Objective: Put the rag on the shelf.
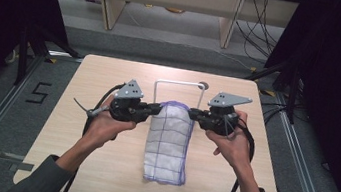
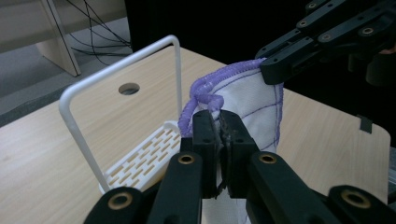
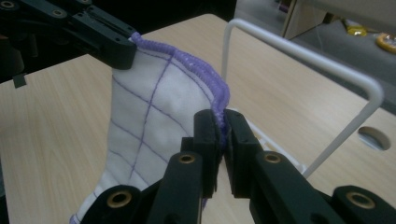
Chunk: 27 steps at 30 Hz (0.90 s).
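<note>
The left gripper (image 1: 156, 109) is closed on the left top corner of the cloth (image 1: 168, 143), with the purple hem pinched between its jaws. The cloth, white with thin purple lines, is stretched from this gripper across to the right gripper (image 1: 193, 113), and below both it hangs down until its lower end lies folded on the tabletop (image 1: 78, 128). It is judged to be light and very soft: it bends and sags between the two holds and keeps no shape of its own. The thick stitched hem seems the best place for a hold, because it is less slippery than the thin middle. The right gripper is closed on the other top corner in the same way. Just behind both grippers the white rack (image 1: 180, 83) stands with its top bar near the lifted edge.
</note>
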Available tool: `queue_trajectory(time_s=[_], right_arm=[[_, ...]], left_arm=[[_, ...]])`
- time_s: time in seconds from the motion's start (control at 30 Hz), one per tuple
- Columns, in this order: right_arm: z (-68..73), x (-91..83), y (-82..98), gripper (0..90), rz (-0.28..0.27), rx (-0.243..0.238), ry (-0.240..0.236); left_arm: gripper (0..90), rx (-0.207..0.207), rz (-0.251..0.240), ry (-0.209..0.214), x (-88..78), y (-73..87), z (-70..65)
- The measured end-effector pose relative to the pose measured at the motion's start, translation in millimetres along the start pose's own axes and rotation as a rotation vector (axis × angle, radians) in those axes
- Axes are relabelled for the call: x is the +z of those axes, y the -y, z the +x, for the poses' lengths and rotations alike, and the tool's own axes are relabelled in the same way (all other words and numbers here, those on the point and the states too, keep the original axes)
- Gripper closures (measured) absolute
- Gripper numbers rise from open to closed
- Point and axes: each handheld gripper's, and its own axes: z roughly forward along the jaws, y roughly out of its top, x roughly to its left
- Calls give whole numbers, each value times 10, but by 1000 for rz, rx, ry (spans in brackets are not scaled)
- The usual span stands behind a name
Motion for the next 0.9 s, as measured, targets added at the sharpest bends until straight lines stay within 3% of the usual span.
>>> queue_trajectory(time_s=[0.07, 0.1, 0.17, 0.27, 0.3, 0.37, 0.57, 0.6, 0.7, 0.9], right_arm=[[-25, -48, -68, 846, -13, -10, 14], [-20, -70, -106, 846, -8, 13, 7], [-59, -100, -187, 847, -29, -15, 18], [-107, -126, -303, 847, -35, -9, 39], [-135, -125, -331, 846, -41, -21, 44], [-182, -109, -408, 846, -44, 1, 44], [-341, -86, -606, 847, -48, 28, 70], [-379, -79, -636, 847, -59, 11, 75], [-427, -74, -712, 847, -62, 39, 83], [-562, -45, -854, 847, -82, 36, 94]], left_arm=[[855, -4, -10, 2, -17, -102, 10], [856, -10, -14, 9, -21, -152, 23], [856, -7, -19, 4, -26, -250, 47], [856, -17, -18, 3, -12, -371, 99], [856, -17, -13, -9, 4, -416, 130], [856, -4, 5, -39, 45, -517, 223], [855, -15, 12, -70, 93, -647, 361], [856, -16, 9, -73, 97, -673, 382], [856, -15, -3, -88, 114, -747, 430], [855, -25, -28, -104, 158, -897, 539]])
